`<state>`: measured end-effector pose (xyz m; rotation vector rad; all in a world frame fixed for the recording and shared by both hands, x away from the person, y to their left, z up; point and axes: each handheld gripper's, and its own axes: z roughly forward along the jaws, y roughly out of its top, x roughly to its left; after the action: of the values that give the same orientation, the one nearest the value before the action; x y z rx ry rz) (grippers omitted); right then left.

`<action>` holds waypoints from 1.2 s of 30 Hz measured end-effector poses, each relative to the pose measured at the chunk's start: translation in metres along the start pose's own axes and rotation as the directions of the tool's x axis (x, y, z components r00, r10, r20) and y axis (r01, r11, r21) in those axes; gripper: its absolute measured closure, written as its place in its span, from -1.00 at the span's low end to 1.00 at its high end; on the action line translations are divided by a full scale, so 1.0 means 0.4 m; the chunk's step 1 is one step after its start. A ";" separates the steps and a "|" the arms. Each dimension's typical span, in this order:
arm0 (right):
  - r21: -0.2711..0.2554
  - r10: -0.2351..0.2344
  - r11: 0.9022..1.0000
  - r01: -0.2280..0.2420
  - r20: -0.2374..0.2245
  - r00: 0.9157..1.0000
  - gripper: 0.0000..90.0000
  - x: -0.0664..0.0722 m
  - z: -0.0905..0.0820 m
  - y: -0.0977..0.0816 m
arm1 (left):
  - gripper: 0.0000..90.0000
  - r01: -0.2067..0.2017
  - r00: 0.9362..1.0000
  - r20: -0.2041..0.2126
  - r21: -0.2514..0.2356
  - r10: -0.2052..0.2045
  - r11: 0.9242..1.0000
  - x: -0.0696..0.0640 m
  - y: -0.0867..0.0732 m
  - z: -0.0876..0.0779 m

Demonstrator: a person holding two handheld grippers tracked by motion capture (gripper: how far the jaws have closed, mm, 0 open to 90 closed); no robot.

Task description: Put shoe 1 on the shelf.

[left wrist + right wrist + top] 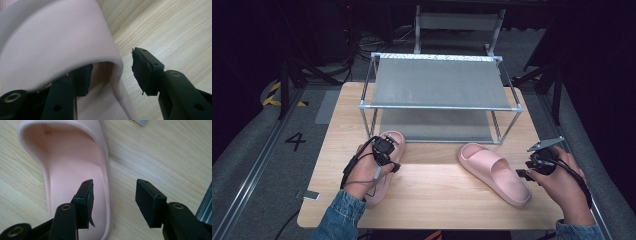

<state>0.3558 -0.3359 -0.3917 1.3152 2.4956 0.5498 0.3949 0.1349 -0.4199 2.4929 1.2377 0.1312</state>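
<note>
Left gripper (pixel 110 72) jaws apart straddling the strap edge of the left pink slipper (pixel 384 172) near the wire shelf (pixel 439 107), pads not pressing; right gripper (pixel 113 200) released astride the side wall of the right pink slipper (pixel 494 172) mid-table (pixel 437 200).

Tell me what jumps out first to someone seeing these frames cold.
Two pink slippers on the wooden table: the left slipper lies under the left gripper, one finger inside under its strap and the other outside, not pinching. The right slipper lies angled, its side wall between the right gripper's open fingers. Behind them stands a metal rack with grey shelves.
</note>
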 end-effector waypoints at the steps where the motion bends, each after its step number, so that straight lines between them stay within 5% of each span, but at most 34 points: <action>1: -0.001 0.001 1.000 -0.001 0.000 1.000 0.11 0.000 0.000 0.000 | 0.23 -0.001 1.000 -0.004 -0.002 0.001 1.000 0.000 0.002 -0.001; 4: 0.001 0.001 1.000 -0.001 -0.003 1.000 0.11 0.004 0.000 -0.001 | 0.46 -0.009 1.000 -0.025 0.000 0.009 1.000 0.005 0.004 0.000; 6: 0.003 0.000 1.000 0.000 -0.003 1.000 0.11 0.004 0.001 -0.001 | 0.68 -0.009 1.000 0.002 -0.005 0.009 1.000 0.007 0.003 0.000; 11: 0.003 -0.004 1.000 0.004 -0.003 1.000 0.11 0.005 0.003 0.000 | 0.77 -0.008 1.000 -0.013 -0.015 0.007 1.000 0.005 0.001 -0.020; 22: -0.005 -0.006 1.000 0.006 -0.006 1.000 0.12 0.005 0.000 0.003 | 0.86 -0.040 0.999 0.033 -0.027 0.041 0.999 -0.013 -0.001 -0.081; 28: -0.004 0.001 1.000 -0.001 -0.008 1.000 0.12 0.003 -0.002 -0.003 | 0.86 -0.093 0.992 0.083 -0.006 0.093 0.996 -0.043 0.011 -0.114; 36: 0.000 0.011 1.000 -0.011 -0.009 1.000 0.11 -0.001 -0.004 -0.014 | 0.85 -0.190 0.975 0.117 0.023 0.186 0.981 -0.084 0.039 -0.165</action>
<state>0.3515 -0.3396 -0.3926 1.3298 2.4972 0.5602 0.3704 0.1178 -0.3503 2.6036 0.9645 0.0137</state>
